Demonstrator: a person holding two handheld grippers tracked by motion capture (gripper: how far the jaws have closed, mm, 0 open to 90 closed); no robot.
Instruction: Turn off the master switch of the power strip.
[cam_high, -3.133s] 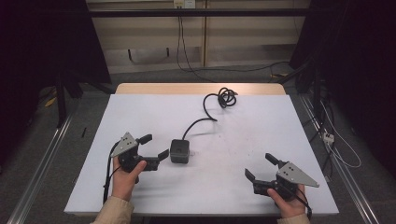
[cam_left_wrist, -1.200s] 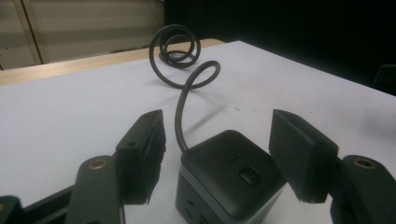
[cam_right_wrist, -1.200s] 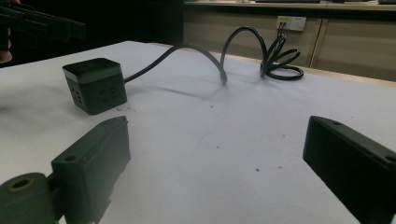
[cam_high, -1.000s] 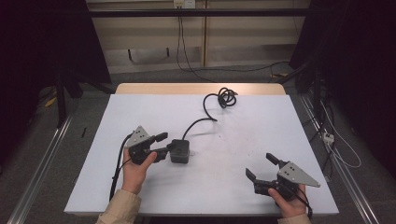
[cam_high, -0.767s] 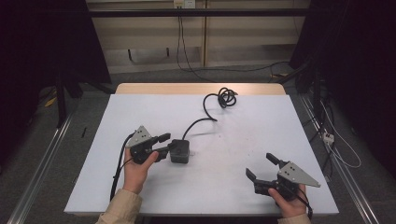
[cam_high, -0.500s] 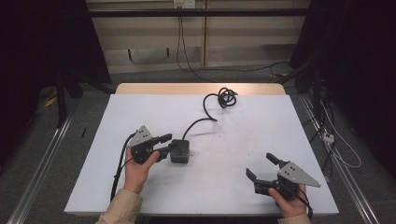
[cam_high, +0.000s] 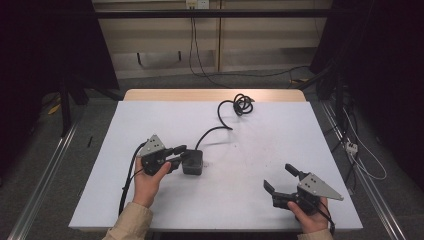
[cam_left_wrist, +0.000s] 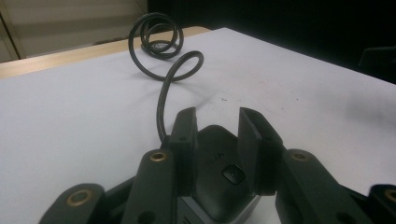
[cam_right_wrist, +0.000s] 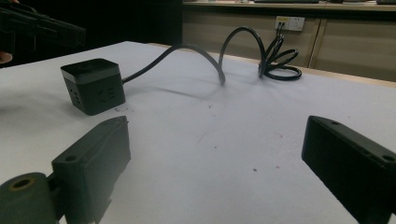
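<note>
Now the left claw (cam_left_wrist: 217, 140), closing, straddles the socket cube (cam_left_wrist: 219, 175); its cord (cam_high: 220, 127) trails clear; right claw (cam_high: 284, 181) wide.

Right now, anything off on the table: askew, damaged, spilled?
Nothing damaged or spilled. The black power cube sits upright between the left gripper fingers. Its cable arches off the white table and ends in a loose coil near the far edge, untidy but intact. A few small dark specks mark the surface.
</note>
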